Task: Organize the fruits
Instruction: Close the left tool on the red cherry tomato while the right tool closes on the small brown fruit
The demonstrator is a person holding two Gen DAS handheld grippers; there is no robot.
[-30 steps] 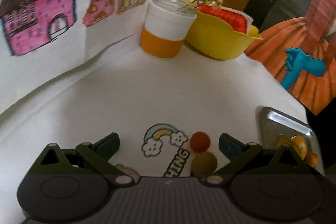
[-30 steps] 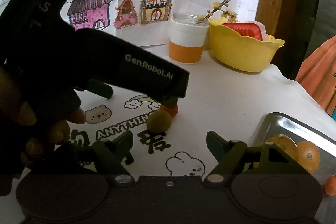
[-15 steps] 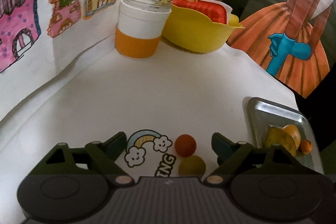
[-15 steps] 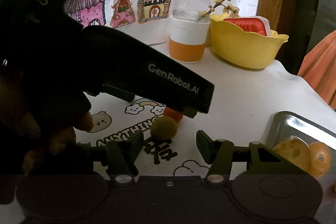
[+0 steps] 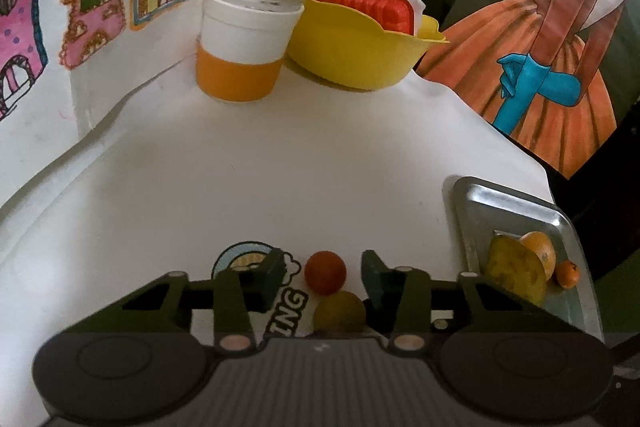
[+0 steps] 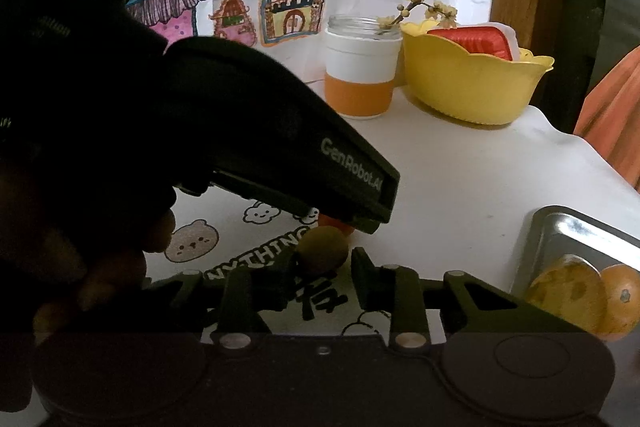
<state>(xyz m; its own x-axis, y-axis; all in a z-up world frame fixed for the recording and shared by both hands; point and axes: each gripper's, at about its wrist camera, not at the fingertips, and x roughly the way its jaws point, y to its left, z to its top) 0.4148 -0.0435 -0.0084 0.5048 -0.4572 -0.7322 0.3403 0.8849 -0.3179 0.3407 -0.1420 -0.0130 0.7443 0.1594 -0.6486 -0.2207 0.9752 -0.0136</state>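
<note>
A small red-orange fruit and a yellow-green fruit lie on the white printed tablecloth. My left gripper is open, its fingers either side of the red fruit without touching it. My right gripper is open, its fingers flanking the yellow-green fruit; the red fruit is mostly hidden behind the left gripper's black body. A metal tray on the right holds a yellow fruit and two oranges.
An orange-and-white glass jar with a flowering twig and a yellow bowl holding a red box stand at the back. The tray sits near the table's right edge. A drawn-house cloth hangs behind.
Both grippers have moved forward and down towards the two fruits and have narrowed their fingers around them. The fruits have not moved.
</note>
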